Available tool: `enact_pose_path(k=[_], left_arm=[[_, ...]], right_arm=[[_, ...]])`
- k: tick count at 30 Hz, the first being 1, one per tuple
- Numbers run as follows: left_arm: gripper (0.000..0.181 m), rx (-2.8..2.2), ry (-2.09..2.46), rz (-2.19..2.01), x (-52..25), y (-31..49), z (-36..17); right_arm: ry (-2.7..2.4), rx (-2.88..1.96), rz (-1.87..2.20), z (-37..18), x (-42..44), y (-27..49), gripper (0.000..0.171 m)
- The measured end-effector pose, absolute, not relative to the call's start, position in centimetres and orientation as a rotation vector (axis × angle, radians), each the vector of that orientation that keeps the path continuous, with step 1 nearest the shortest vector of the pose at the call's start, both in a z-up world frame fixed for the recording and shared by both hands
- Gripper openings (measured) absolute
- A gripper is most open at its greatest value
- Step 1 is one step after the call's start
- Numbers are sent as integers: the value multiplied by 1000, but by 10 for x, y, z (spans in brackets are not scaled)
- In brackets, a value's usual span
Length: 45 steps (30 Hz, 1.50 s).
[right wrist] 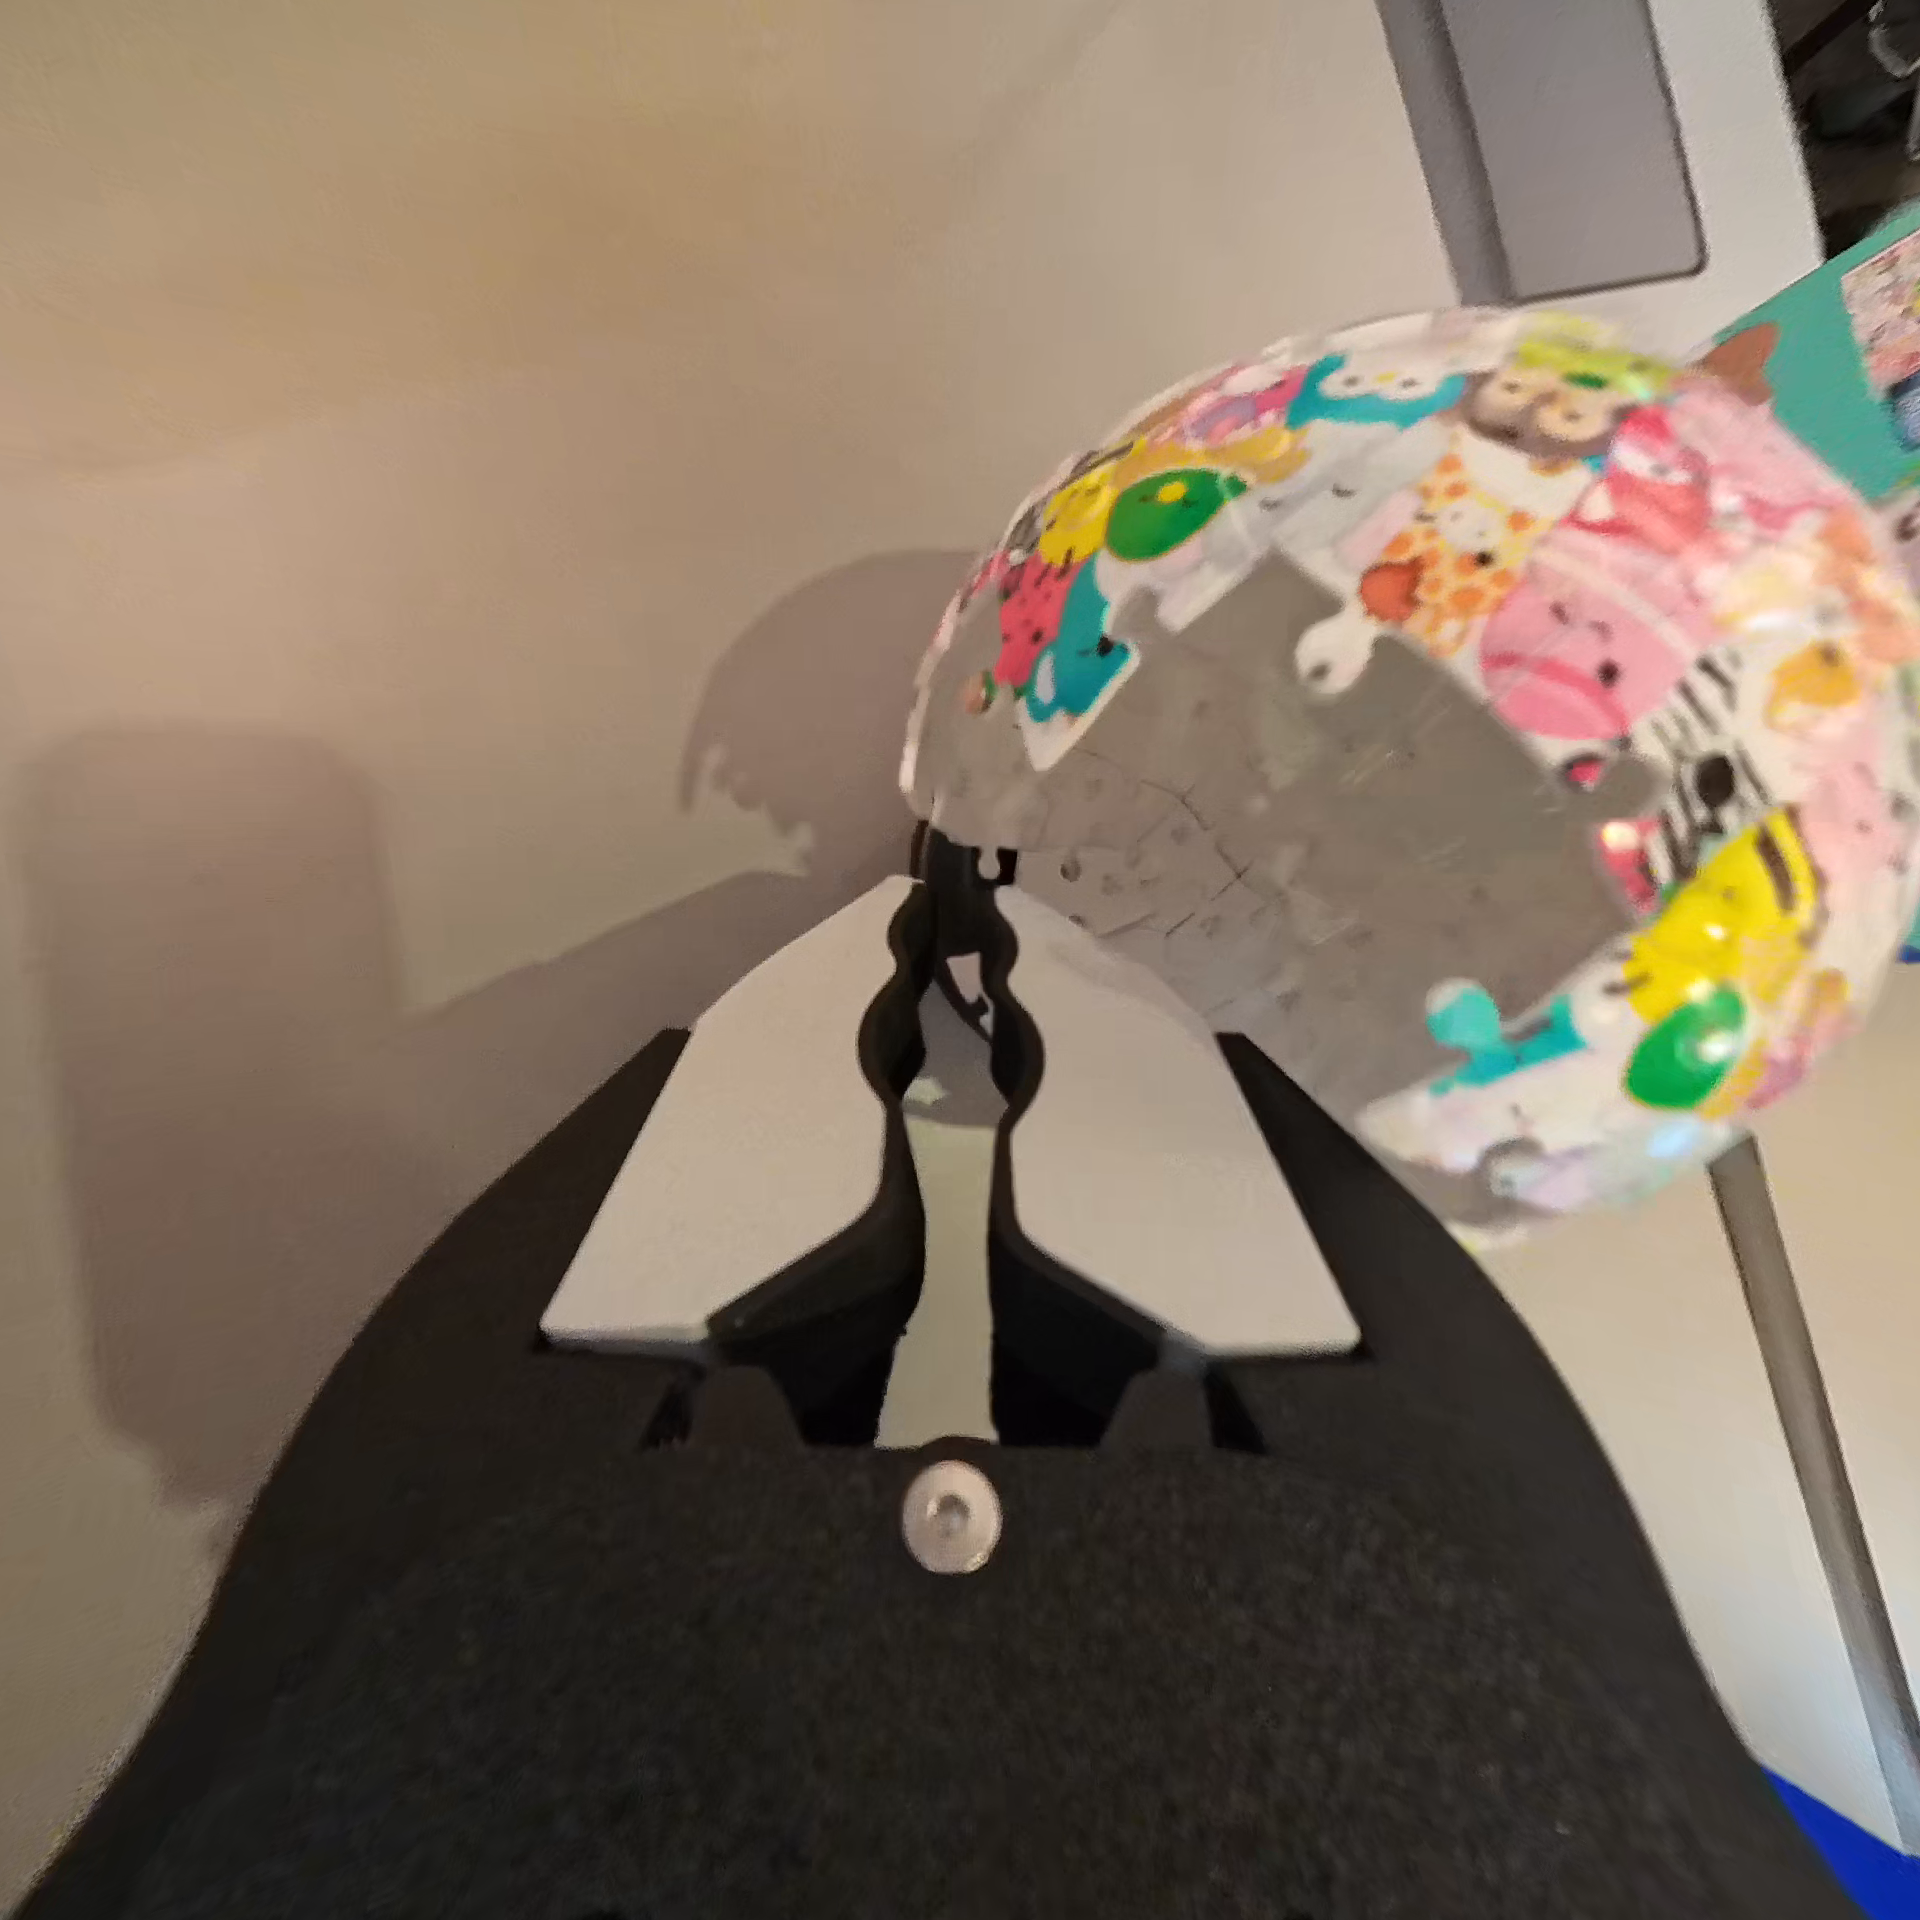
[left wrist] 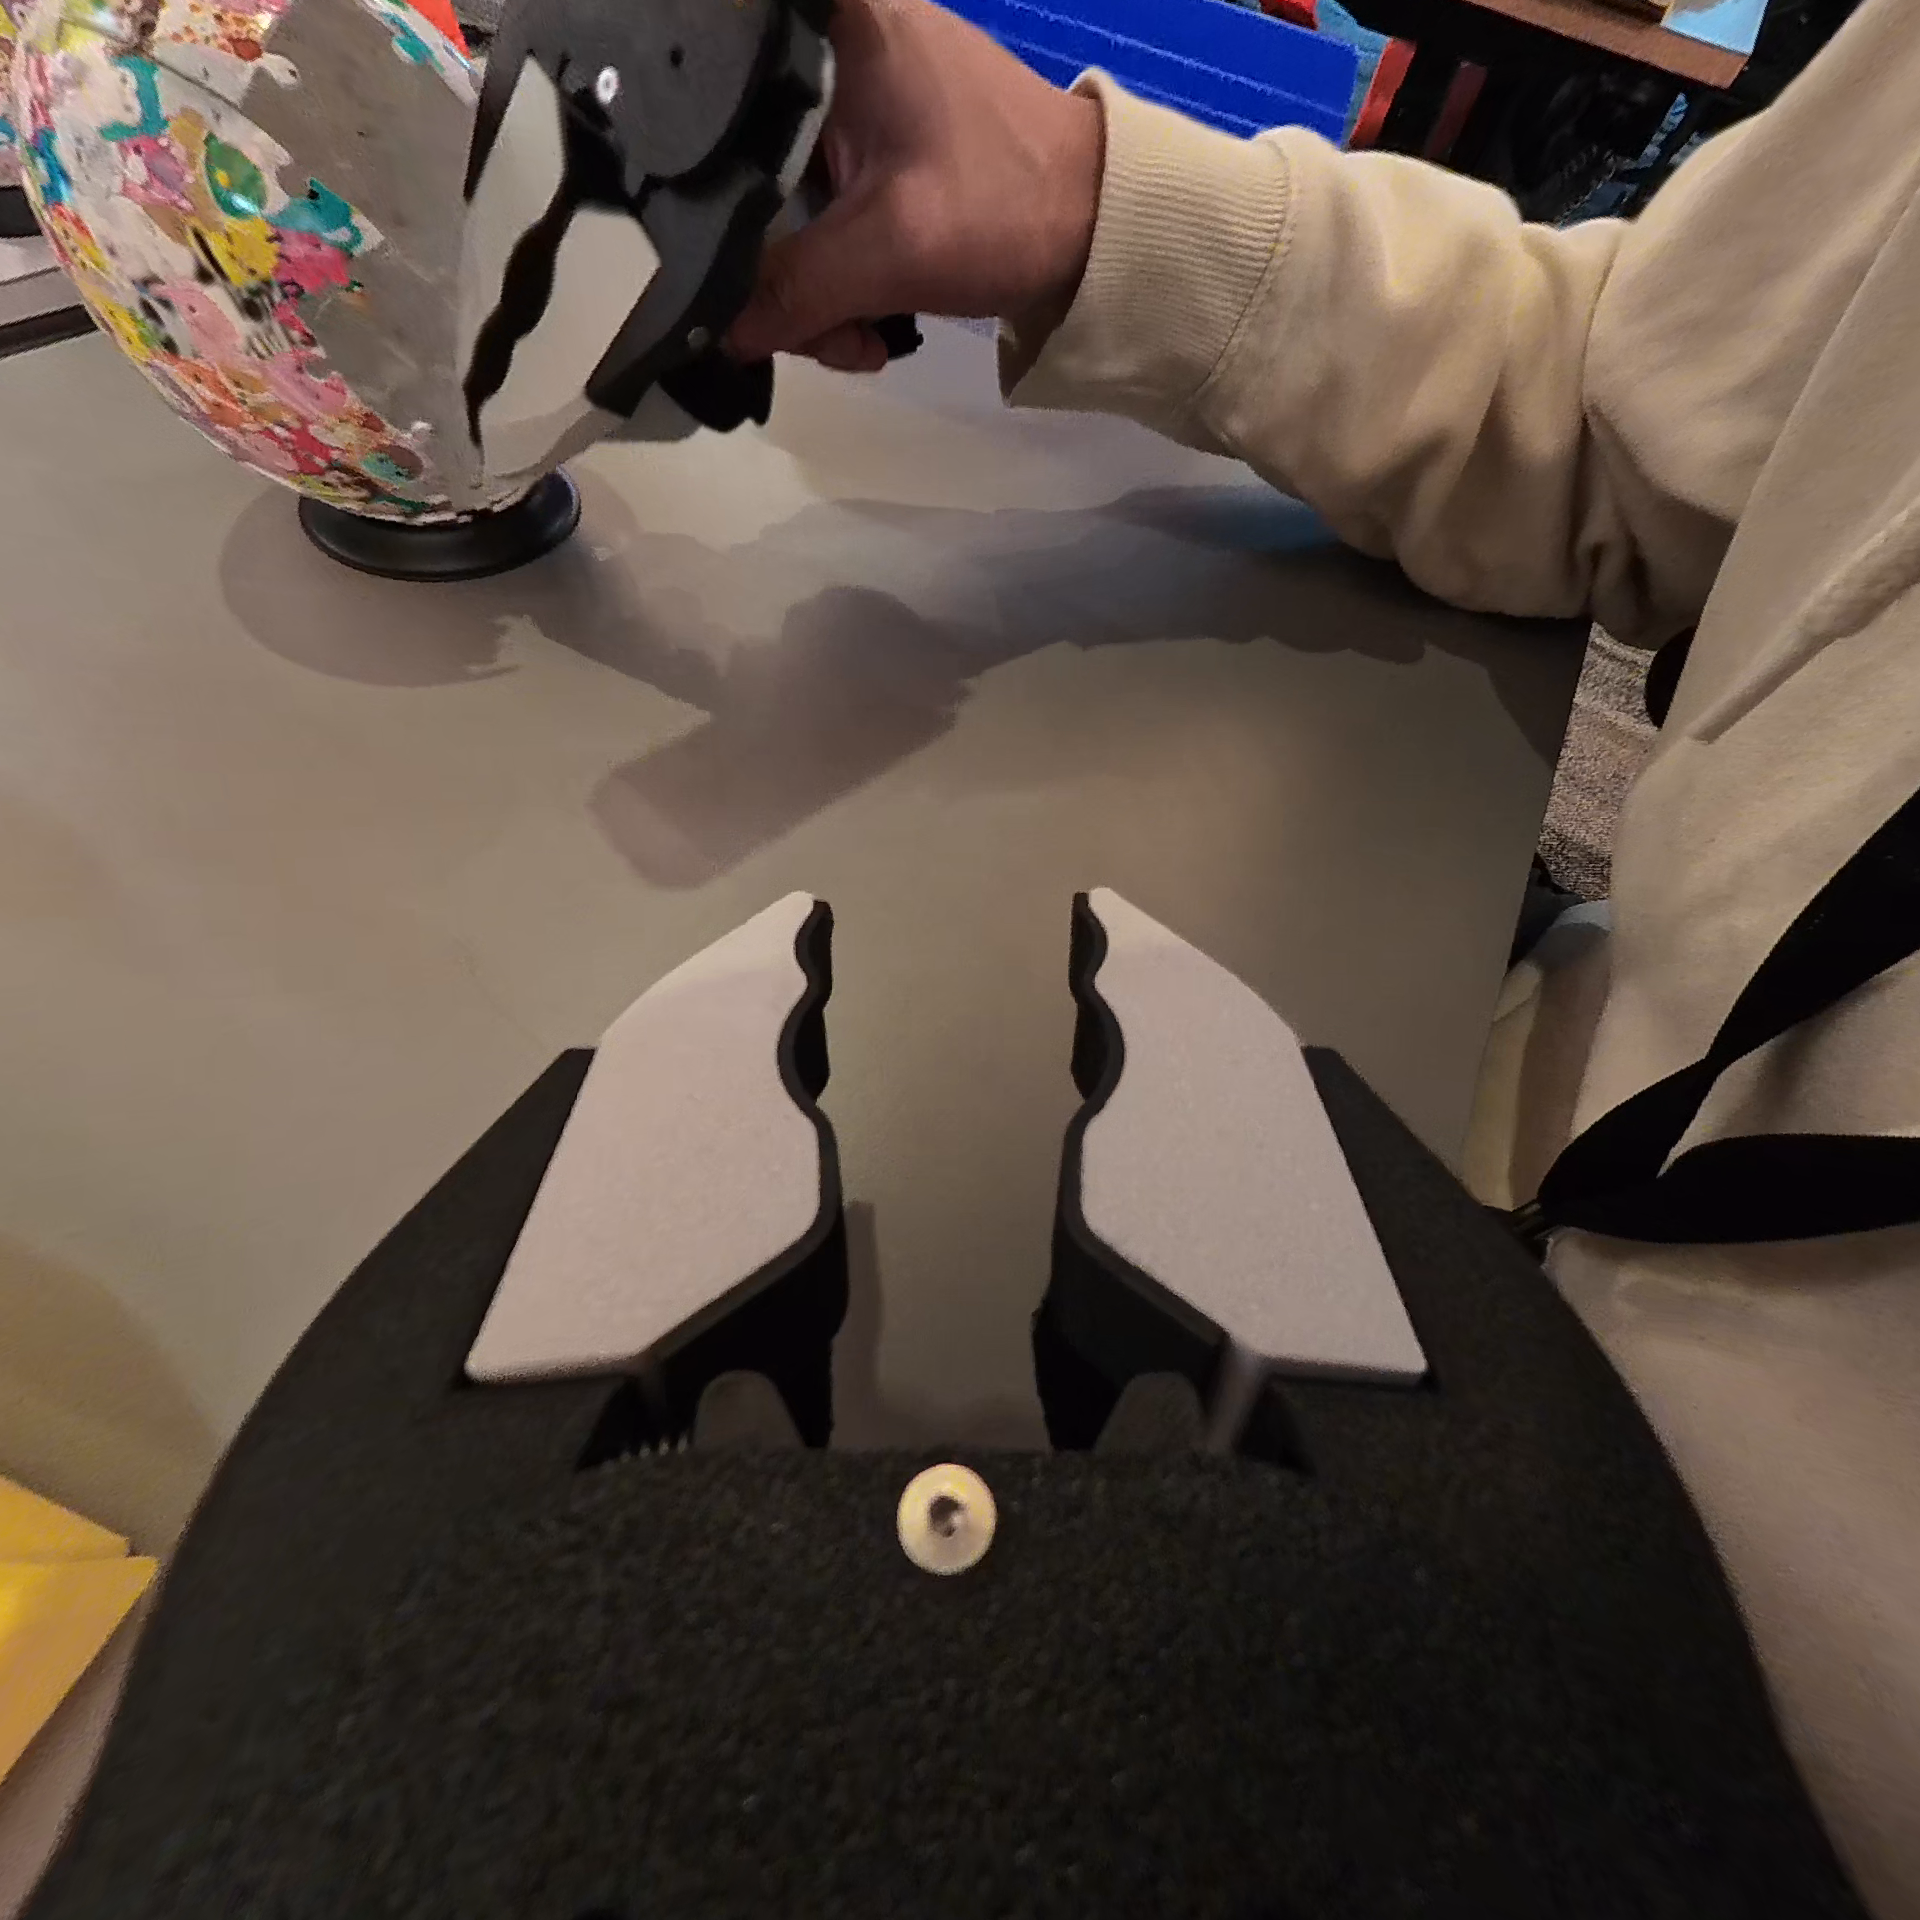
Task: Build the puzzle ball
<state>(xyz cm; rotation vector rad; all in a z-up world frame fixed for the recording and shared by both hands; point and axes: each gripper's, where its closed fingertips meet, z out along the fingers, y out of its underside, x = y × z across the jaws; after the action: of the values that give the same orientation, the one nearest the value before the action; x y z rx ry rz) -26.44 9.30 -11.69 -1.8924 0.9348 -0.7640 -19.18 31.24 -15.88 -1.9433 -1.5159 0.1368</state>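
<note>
Up close, the left gripper hangs low over the grey surface, fingers spread wide with nothing between them, idle for now. Farther out, the action: the right gripper has its fingers drawn nearly together at the tips, pinching something small and dark right at the broken edge of the puzzle ball, though whether that is a puzzle piece I cannot tell through the blur. The ball itself, seen from the left wrist view, sits on a black round stand at the far left of the surface, its colourful cartoon shell half built, grey inside showing through a big opening. The risk, as I read it: push too hard on that thin rim and neighbouring pieces could pop loose, or the ball could roll off its shallow stand, since nothing is bracing it. A misaligned tab would likely just bend. The surface is plain, smooth and slightly glossy, carrying soft shadows; a yellow item peeks in at the near left corner. Beyond, a blue bin and dark shelving close the room.
</note>
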Motion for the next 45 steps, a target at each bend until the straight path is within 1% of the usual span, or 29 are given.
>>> enact_pose_path(k=[4, 6, 7, 8, 12, 13, 15, 16, 17, 18, 19, 20, 21, 23, 24, 26, 27, 29, 33, 38, 40, 43, 44, 45], left_arm=[[43, -1901, 934, -734, -266, 97, -119], [43, -1900, 929, -728, -266, 99, -118], [43, -1900, 925, -722, -266, 101, -118], [43, -1904, 919, -717, -265, 103, -118], [43, -1935, 869, -739, -260, 118, -111], [45, -1949, 849, -782, -257, 123, -105], [58, -1993, 846, -837, -251, 136, -92], [60, -2033, 889, -833, -250, 142, -86], [67, -2041, 972, -819, -248, 147, -76], [82, -2051, 1066, -756, -249, 154, -71], [95, -2080, 1146, -640, -254, 166, -69], [93, -2091, 1217, -525, -260, 181, -68], [91, -2091, 1269, -446, -264, 197, -68], [89, -2142, 1380, -428, -267, 221, -74], [92, -2196, 1430, -458, -268, 232, -80], [94, -2291, 1507, -498, -271, 255, -93], [95, -2326, 1549, -504, -273, 266, -101], [94, -2386, 1616, -503, -276, 285, -120], [98, -2472, 1625, -635, -264, 305, -149], [104, -2476, 1592, -747, -247, 313, -166], [104, -2468, 1580, -803, -240, 314, -164], [104, -2466, 1587, -765, -242, 317, -163], [104, -2468, 1590, -746, -246, 317, -162], [104, -2465, 1583, -722, -252, 317, -161]], right_arm=[[-1493, -1814, 201, -146, -191, 299, 14], [-1492, -1721, 140, -141, -188, 295, 24], [-1473, -1685, 78, -138, -185, 294, 25], [-1451, -1651, 40, -133, -182, 291, 25], [-1393, -1526, 140, -100, -173, 274, 21], [-1381, -1551, 148, -96, -163, 278, 24], [-1344, -1614, 134, -84, -138, 294, 24], [-1375, -1629, 165, -79, -130, 297, 27], [-1421, -1659, 181, -75, -122, 299, 35], [-1456, -1696, 207, -71, -115, 302, 47], [-1555, -1754, 294, -73, -112, 296, 60], [-1661, -1812, 314, -75, -105, 294, 59], [-1677, -1850, 233, -73, -98, 309, 52], [-1763, -1904, 197, -83, -92, 327, 67], [-1818, -1952, 296, -93, -95, 325, 67], [-1856, -2081, 545, -114, -102, 321, 77], [-1872, -2136, 558, -126, -100, 327, 76], [-1904, -2218, 564, -149, -95, 338, 86], [-1825, -2296, 849, -163, -115, 335, 87], [-1736, -2254, 1034, -164, -132, 331, 91], [-1712, -2236, 1039, -165, -135, 333, 90], [-1708, -2250, 992, -160, -131, 336, 88], [-1695, -2246, 968, -154, -127, 335, 85], [-1656, -2230, 902, -149, -121, 338, 80]])
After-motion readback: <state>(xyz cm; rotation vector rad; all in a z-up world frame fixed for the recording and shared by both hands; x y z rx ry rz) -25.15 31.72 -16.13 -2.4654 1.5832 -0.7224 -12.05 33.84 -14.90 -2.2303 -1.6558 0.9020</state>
